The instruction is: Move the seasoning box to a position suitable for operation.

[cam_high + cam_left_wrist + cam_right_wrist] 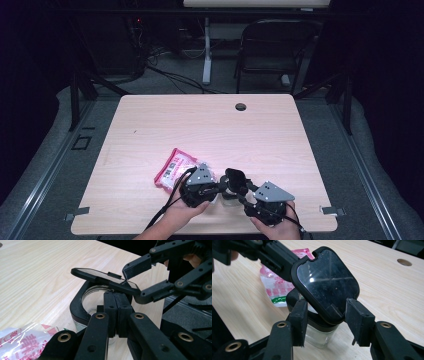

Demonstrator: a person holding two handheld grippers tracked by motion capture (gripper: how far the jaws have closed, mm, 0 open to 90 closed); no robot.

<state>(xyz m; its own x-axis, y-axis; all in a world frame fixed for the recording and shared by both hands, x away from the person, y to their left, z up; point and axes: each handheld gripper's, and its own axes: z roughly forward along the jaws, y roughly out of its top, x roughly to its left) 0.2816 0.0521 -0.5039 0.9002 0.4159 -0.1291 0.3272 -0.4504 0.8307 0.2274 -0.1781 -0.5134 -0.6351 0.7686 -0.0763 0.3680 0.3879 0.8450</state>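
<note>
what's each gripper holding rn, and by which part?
Left gripper pinches the jar by its black collar. Right gripper straddles the hinged lid's free edge.

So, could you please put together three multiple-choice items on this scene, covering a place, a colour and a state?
1. Seen from the high view, where does the packet lie relative to the jar?
A. To its left
B. To its right
C. On the far side of the table

2. What colour is the jar's lid?
A. White
B. Black
C. Green

3. How does the lid stand?
A. Pressed shut on the jar
B. Lying flat on the table
C. Tilted up off the mouth

Answers:
1 A: the packet lies left of the jar on the table.
2 B: the lid is glossy black.
3 C: the open mouth shows beneath the raised lid.
</note>
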